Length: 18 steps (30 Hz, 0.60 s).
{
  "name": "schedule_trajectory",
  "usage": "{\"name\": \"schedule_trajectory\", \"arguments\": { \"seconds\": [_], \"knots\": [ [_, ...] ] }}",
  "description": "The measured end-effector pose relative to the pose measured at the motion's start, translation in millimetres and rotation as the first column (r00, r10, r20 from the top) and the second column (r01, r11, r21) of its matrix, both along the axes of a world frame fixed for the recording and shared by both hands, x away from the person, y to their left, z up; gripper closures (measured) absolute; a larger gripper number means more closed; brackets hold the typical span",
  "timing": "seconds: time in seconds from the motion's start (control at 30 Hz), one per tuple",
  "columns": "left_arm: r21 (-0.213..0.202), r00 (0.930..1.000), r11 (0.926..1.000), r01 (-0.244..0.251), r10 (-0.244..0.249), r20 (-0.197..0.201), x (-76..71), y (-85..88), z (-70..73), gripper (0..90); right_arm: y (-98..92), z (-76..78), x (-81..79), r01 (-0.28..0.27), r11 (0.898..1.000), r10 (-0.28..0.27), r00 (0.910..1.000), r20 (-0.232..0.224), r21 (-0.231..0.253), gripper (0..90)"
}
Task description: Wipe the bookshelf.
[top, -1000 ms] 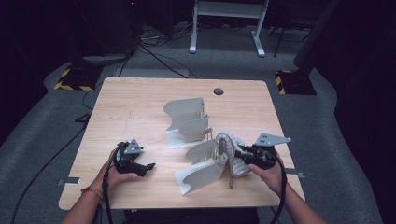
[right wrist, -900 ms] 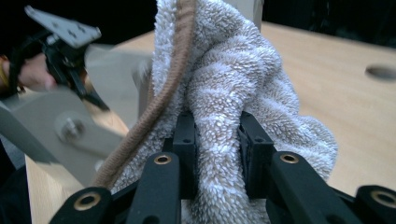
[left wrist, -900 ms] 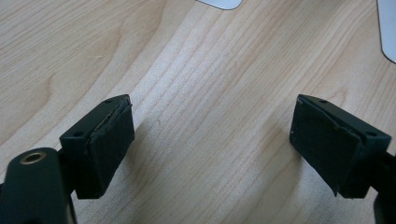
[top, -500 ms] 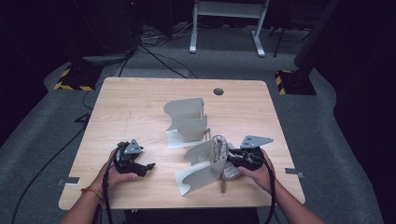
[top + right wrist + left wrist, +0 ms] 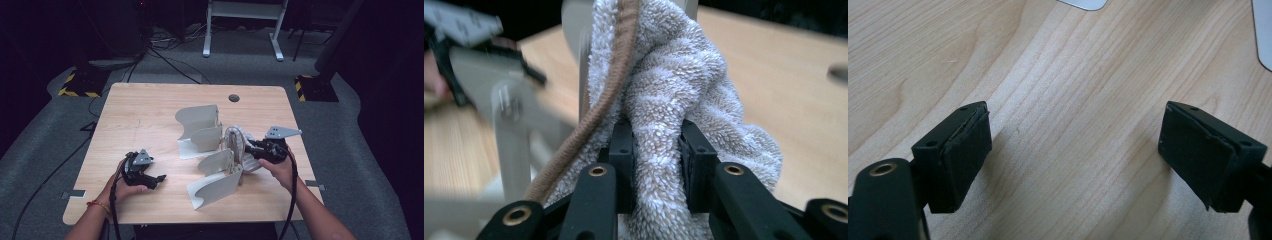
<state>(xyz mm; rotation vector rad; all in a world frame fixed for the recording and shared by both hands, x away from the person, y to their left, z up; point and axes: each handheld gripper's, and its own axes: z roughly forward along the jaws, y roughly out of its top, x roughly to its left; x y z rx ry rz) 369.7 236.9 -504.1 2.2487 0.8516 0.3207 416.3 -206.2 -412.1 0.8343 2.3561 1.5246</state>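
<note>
I am watching right gripper [image 5: 656, 150] clenching one grey terry towel [image 5: 684, 85], brown edge cord trailing past left jaw; towel's lower folds cut off at frame bottom. In high view, towel [image 5: 236, 142] hanging between two white curved racks, partly hidden behind near rack [image 5: 216, 176]; far rack [image 5: 200, 127] standing just behind. Background in right gripper view blurring, hard to make out. Left gripper [image 5: 1075, 155] resting released, nothing between jaws, over bare wooden table [image 5: 145, 107], well apart from towel. Count: two grippers, two racks, one towel.
</note>
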Motion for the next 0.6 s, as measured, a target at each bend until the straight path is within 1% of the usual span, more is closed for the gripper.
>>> {"name": "schedule_trajectory", "arguments": {
  "seconds": [0.03,0.07,0.1,0.13,0.17,0.3,0.37,0.4,0.43,0.47,0.53,0.57,0.6],
  "knots": [
    [0.000,1.0000,1.0000,-0.001,0.001,0.000,0.0,-0.1,0.0,14.3,5.0,7.4,7.0,0.000,1.000,-0.001,0.9995,0.032,0.003,72.7],
    [0.000,1.0000,1.0000,-0.001,0.001,0.000,0.0,-0.1,0.0,14.3,7.8,9.0,11.1,-0.001,1.000,0.001,0.9994,0.035,0.003,72.6],
    [-0.001,1.0000,1.0000,-0.001,0.001,0.000,0.0,-0.1,0.0,14.3,7.8,9.0,11.1,-0.001,1.000,0.001,0.9994,0.035,0.003,72.6],
    [-0.001,1.0000,1.0000,-0.001,0.001,0.000,0.0,-0.1,0.0,14.3,10.7,9.2,15.1,-0.003,1.000,0.003,0.9993,0.039,-0.002,72.6],
    [-0.001,1.0000,1.0000,-0.001,0.001,0.000,0.0,-0.1,0.0,14.3,16.0,6.3,22.2,-0.008,1.000,0.009,0.9991,0.041,-0.015,72.6],
    [0.002,1.0000,1.0000,0.005,-0.005,0.000,0.8,-0.1,0.1,14.3,22.6,-10.2,30.7,-0.040,0.999,0.040,0.9992,-0.004,-0.032,72.5],
    [0.005,1.0000,1.0000,0.007,-0.007,0.001,1.1,-0.1,0.2,14.1,24.9,-23.8,33.6,-0.048,0.998,0.045,0.9977,-0.050,-0.047,72.5],
    [0.005,1.0000,1.0000,0.007,-0.007,0.001,1.1,0.0,0.2,14.1,25.8,-28.6,34.2,-0.054,0.997,0.050,0.9965,-0.068,-0.062,72.5],
    [0.005,1.0000,1.0000,0.007,-0.007,0.001,1.1,0.0,0.2,14.1,25.8,-28.6,34.2,-0.054,0.997,0.050,0.9965,-0.068,-0.062,72.5],
    [0.005,1.0000,1.0000,0.007,-0.007,0.002,1.1,-0.1,0.2,14.1,26.4,-37.0,33.3,-0.063,0.994,0.054,0.9941,-0.094,-0.091,72.5],
    [0.005,1.0000,1.0000,0.007,-0.007,0.001,1.0,-0.1,0.2,14.1,27.2,-45.1,30.9,-0.070,0.988,0.054,0.9921,-0.113,-0.136,72.5],
    [0.004,1.0000,1.0000,0.003,-0.003,0.002,0.6,-0.3,0.2,14.2,28.0,-52.2,29.2,-0.073,0.983,0.051,0.9900,-0.131,-0.171,72.5],
    [0.004,1.0000,1.0000,0.003,-0.003,0.002,0.6,-0.3,0.2,14.2,28.8,-58.8,28.8,-0.086,0.977,0.056,0.9859,-0.158,-0.194,72.5]
  ]
}}
